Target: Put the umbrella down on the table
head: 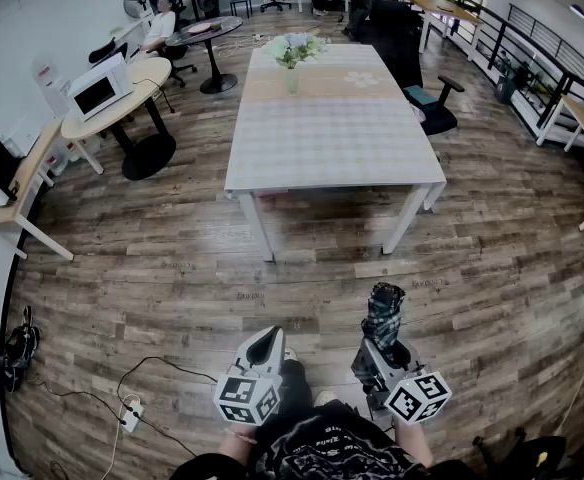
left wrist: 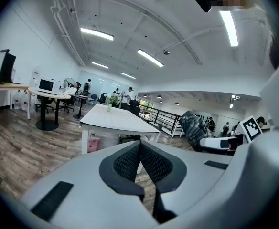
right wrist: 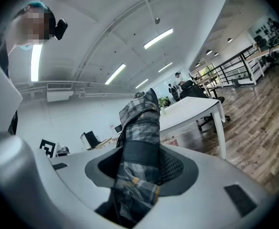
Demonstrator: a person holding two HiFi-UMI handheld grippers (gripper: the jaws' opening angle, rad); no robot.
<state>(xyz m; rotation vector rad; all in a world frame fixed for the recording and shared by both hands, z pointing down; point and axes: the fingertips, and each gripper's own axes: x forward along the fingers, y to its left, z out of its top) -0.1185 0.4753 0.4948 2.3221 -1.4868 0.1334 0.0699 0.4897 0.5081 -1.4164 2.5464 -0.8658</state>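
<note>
Here, umbrella in right gripper.

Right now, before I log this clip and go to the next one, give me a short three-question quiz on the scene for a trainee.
1. Fill in: the left gripper's jaws are ___, with nothing between them.
2. What holds the folded plaid umbrella? A. left gripper B. right gripper C. neither
3. True or false: the umbrella already lies on the white table.
Key: 1 together; 2 B; 3 false, it is in the right gripper, short of the table.
</note>
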